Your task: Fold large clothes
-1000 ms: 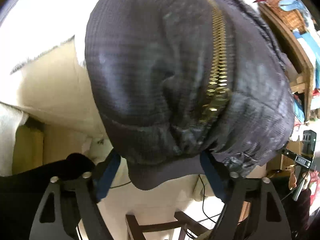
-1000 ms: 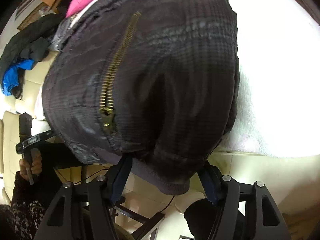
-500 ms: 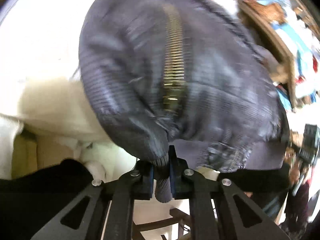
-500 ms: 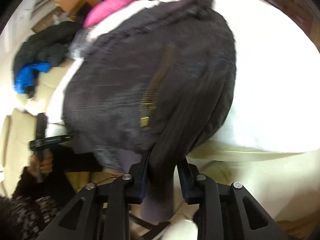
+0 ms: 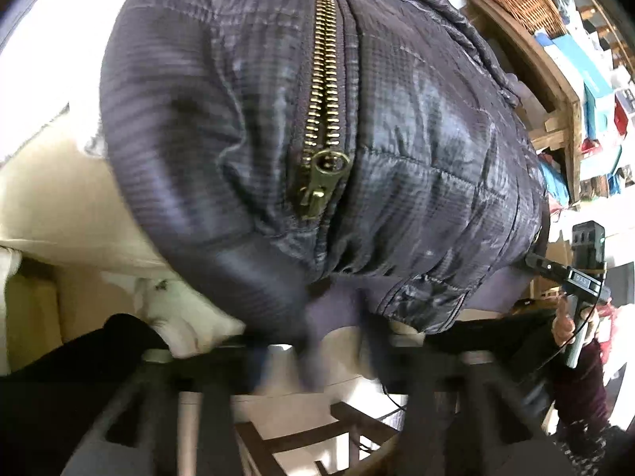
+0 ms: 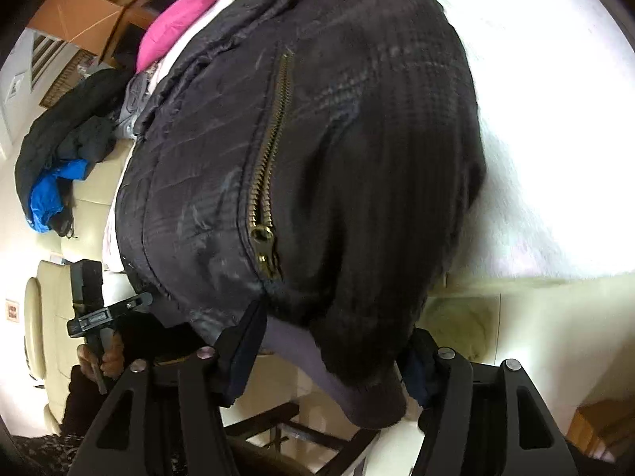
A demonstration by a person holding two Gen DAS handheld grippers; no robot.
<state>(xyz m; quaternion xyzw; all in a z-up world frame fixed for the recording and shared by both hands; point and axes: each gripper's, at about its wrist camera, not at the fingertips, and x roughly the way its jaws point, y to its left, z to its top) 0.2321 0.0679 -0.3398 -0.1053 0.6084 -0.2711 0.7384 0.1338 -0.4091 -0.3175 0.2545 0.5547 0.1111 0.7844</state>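
Note:
A dark navy quilted jacket [image 5: 416, 139] with a brass zipper [image 5: 323, 91] lies spread on a white blanket, its hem hanging over the near edge. The left gripper [image 5: 315, 361] is blurred at that hem. Its jaws are opening, with the ribbed hem band [image 5: 317, 317] loose between them. In the right wrist view the same jacket [image 6: 357, 158] fills the middle. The right gripper [image 6: 329, 361] is also opening, its fingers [image 6: 242, 353] wide apart on either side of the hanging cuff [image 6: 357, 392] and not pressing on it.
The white blanket [image 6: 555, 119] covers a cream sofa. A pink garment [image 6: 178, 27] and a heap of dark and blue clothes [image 6: 51, 182] lie further off. A wooden shelf with a wicker basket [image 5: 516, 4] stands at the right. A wooden chair [image 5: 301, 436] is below the hem.
A second ago both grippers stood open around the hem. Half a second ago both had closed on it and tugged. Now both sets of jaws have parted again and the hem hangs loose.

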